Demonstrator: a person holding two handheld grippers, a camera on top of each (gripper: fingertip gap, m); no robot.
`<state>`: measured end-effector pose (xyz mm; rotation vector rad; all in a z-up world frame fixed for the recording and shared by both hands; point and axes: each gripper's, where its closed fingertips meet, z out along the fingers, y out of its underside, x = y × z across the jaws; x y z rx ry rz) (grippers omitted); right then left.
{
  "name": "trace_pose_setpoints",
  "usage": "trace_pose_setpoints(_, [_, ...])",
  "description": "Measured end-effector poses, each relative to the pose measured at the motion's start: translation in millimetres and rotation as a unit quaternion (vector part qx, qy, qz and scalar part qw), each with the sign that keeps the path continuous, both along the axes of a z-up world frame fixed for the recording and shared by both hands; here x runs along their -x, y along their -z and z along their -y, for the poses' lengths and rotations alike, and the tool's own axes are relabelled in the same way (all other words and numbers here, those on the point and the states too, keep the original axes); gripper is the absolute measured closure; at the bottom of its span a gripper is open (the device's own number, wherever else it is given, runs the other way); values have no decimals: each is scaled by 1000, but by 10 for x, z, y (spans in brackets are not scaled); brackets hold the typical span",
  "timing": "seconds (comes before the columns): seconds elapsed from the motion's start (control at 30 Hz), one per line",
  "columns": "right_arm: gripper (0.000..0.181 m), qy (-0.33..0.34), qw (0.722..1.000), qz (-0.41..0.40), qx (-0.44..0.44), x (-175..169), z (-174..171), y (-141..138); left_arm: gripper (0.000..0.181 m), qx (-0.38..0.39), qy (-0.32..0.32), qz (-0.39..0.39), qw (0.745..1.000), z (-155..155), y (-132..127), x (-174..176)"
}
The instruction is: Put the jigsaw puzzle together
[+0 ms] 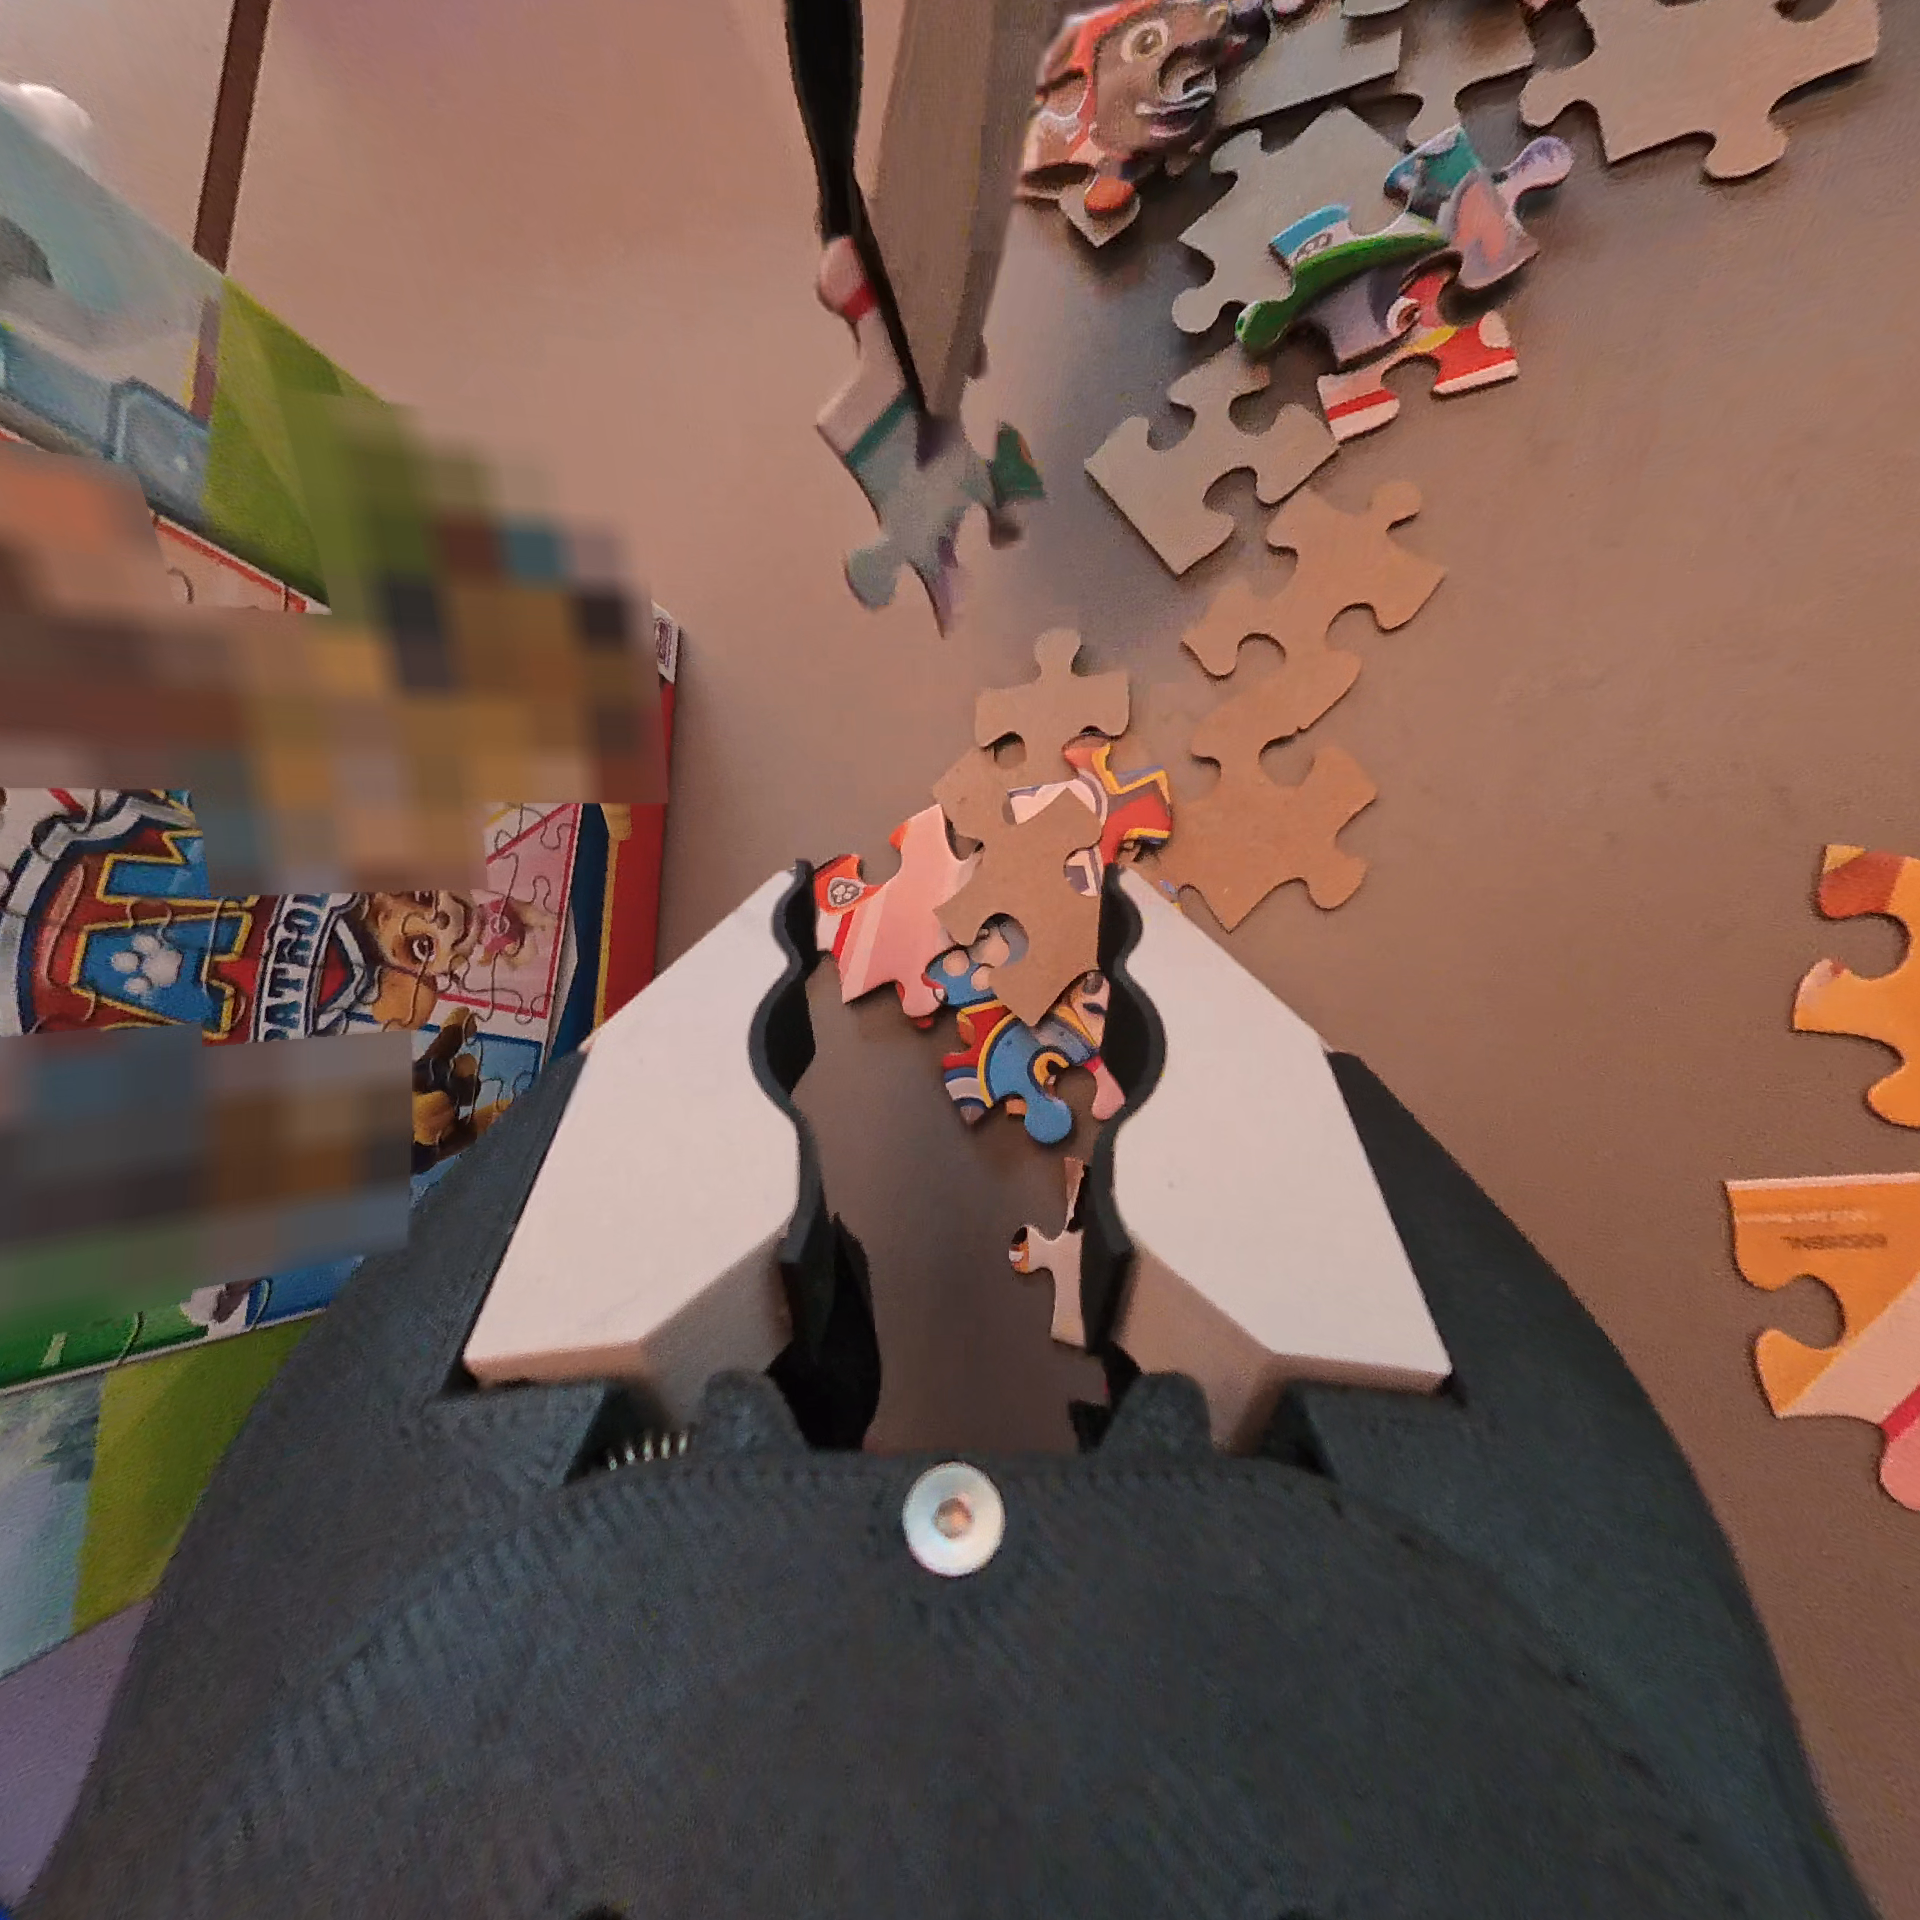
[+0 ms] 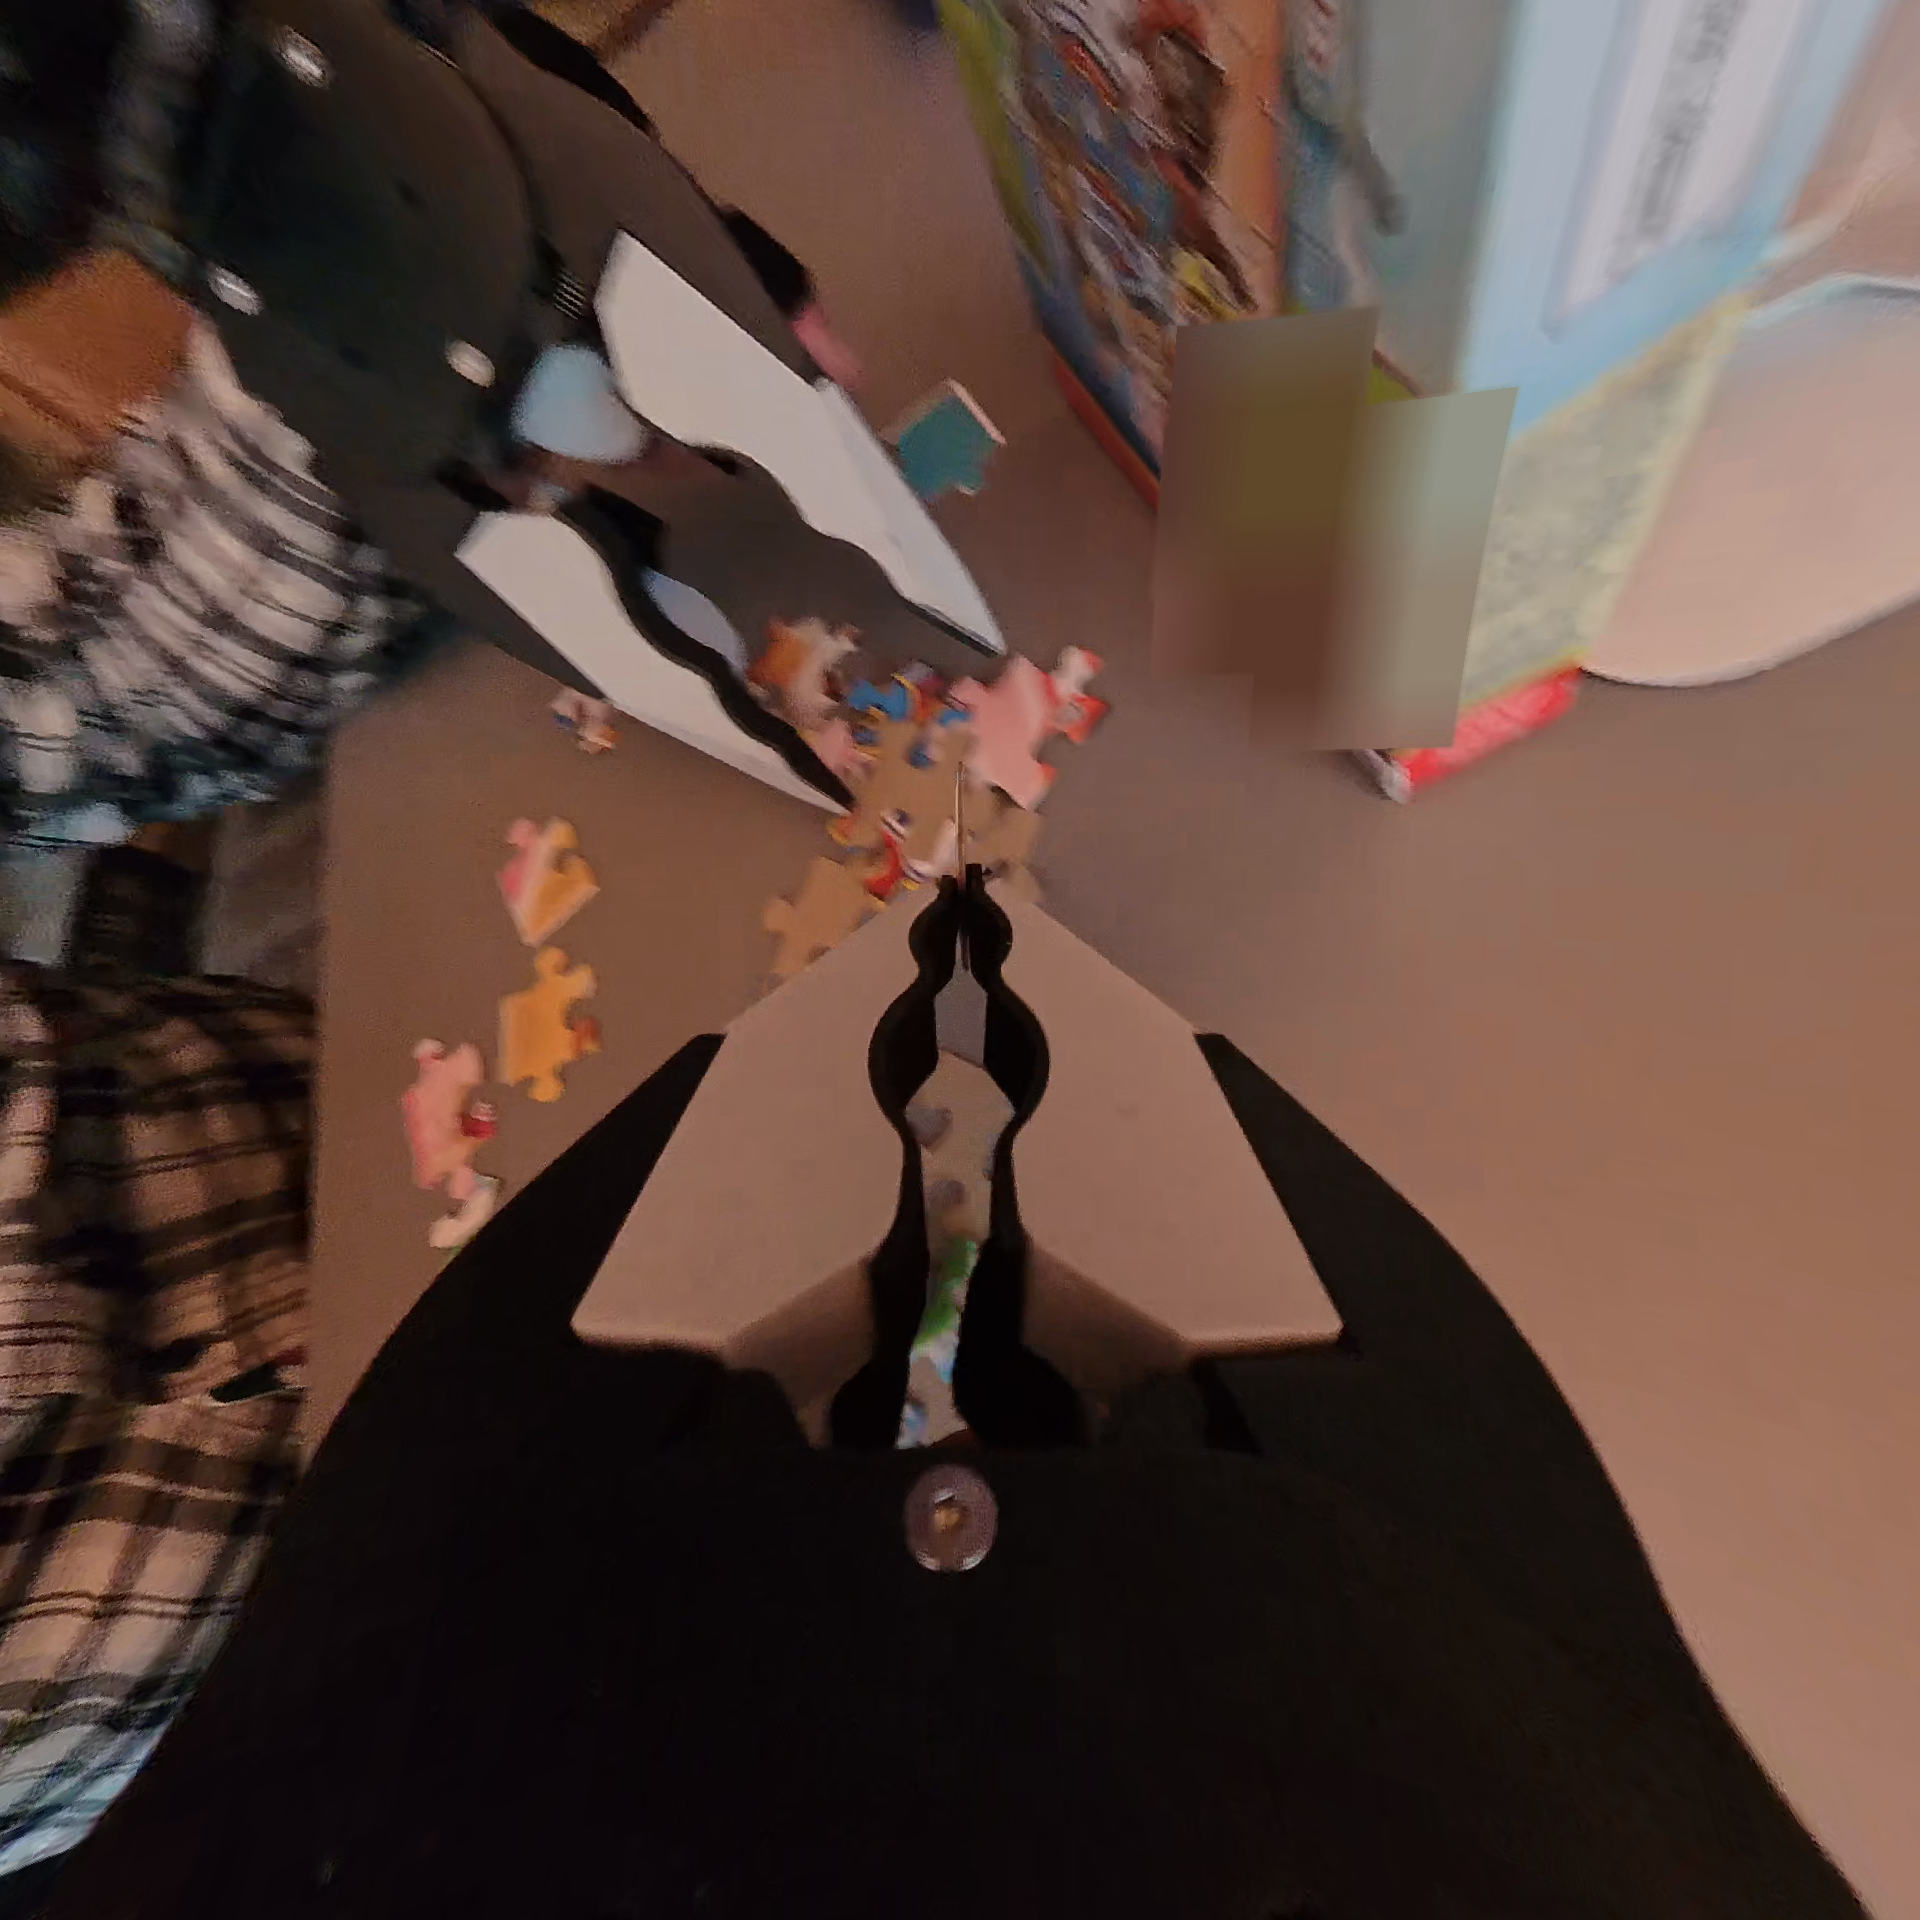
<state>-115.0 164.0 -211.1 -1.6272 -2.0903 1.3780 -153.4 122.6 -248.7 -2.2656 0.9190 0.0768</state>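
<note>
My left gripper (image 1: 956,894) is open, low over the brown table (image 1: 1558,831). Its fingertips straddle a small heap of puzzle pieces: a brown face-down piece (image 1: 1023,914), a pink and red piece (image 1: 894,935) and a blue piece (image 1: 1023,1060). The pads do not press on them. My right gripper (image 2: 961,899) is shut on a puzzle piece, which its own view shows edge-on as a thin sliver (image 2: 961,831). The left wrist view shows that gripper (image 1: 925,410) above the table with the grey and teal piece (image 1: 914,488) hanging from it. The left gripper (image 2: 914,727) also shows open in the right wrist view.
A colourful puzzle box (image 1: 582,935) stands at the left and also shows in the right wrist view (image 2: 1122,208). More loose pieces lie at the far right (image 1: 1351,229), with orange ones at the right edge (image 1: 1860,1039). A person's checked sleeve (image 2: 156,623) is on the left. Tip to tip, the grippers are about 8 cm apart.
</note>
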Motion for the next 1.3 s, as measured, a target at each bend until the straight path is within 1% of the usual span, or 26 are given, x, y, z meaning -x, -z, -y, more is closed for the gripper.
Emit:
trace_pose_setpoints(0.1, [181, -4, 999, -4, 45, 173, 199, -65, 125, 1, -5, 6, 1000, 8, -10, 25])
trace_pose_setpoints(0.13, [161, 2, 999, 13, 41, 229, 225, 9, 124, 3, -7, 9, 1000, 14, -10, 38])
trace_pose_setpoints(0.17, [130, 13, 999, 41, 8, 262, 191, 145, 124, 6, -10, 10, 1000, 21, -4, 56])
trace_pose_setpoints(0.2, [127, 17, 998, 56, -31, 264, 142, 249, 122, 8, -14, 7, 1000, 26, 6, 82])
trace_pose_setpoints(0.27, [131, 25, 995, 57, -80, 216, 49, 289, 121, 13, -18, 4, 1000, 46, 30, 119])
trace_pose_setpoints(0.33, [135, 27, 989, 56, -135, 68, -62, 293, 120, 17, -18, 4, 1000, 61, 41, 127])
trace_pose_setpoints(0.4, [137, -9, 982, 74, -175, -175, -57, 356, 120, 20, -18, 0, 1000, 70, 45, 136])
trace_pose_setpoints(0.47, [137, -35, 973, 103, -204, -373, -59, 477, 120, 21, -15, 2, 1000, 72, 42, 119])
trace_pose_setpoints(0.53, [134, -51, 966, 125, -222, -472, -43, 608, 121, 23, -13, 1, 1000, 73, 46, 97])
trace_pose_setpoints(0.57, [135, -49, 965, 121, -227, -462, -37, 632, 121, 24, -11, -1, 1000, 73, 47, 86])
trace_pose_setpoints(0.6, [140, -51, 965, 118, -228, -459, -22, 633, 121, 24, -10, -2, 1000, 74, 49, 77])
trace_pose_setpoints(0.67, [159, -46, 964, 114, -237, -455, -43, 641, 121, 22, -9, -1, 1000, 71, 42, 55])
trace_pose_setpoints(0.77, [168, -33, 970, 98, -219, -441, -32, 639, 121, 16, -2, 8, 1000, 55, 18, -24])
trace_pose_setpoints(0.87, [181, -35, 972, 86, -217, -476, -8, 638, 121, 12, 12, 5, 1000, 34, 21, -128])
trace_pose_setpoints(1.0, [181, -22, 971, 80, -223, -509, -14, 605, 121, 17, 24, -1, 1000, 22, 56, -238])
trace_pose_setpoints(1.07, [153, -20, 975, 82, -206, -564, 50, 544, 121, 18, 26, -2, 999, 19, 66, -266])
trace_pose_setpoints(1.13, [149, -31, 971, 84, -221, -638, 118, 545, 121, 19, 28, 0, 999, 14, 70, -290])
trace_pose_setpoints(1.2, [142, -27, 967, 96, -236, -671, 153, 608, 121, 21, 30, -2, 999, 8, 83, -302])
trace_pose_setpoints(1.23, [142, -23, 965, 96, -244, -669, 160, 643, 121, 22, 31, -2, 999, 7, 91, -311])
trace_pose_setpoints(1.3, [148, -7, 964, 88, -249, -634, 159, 650, 121, 24, 32, -3, 999, 7, 103, -323])
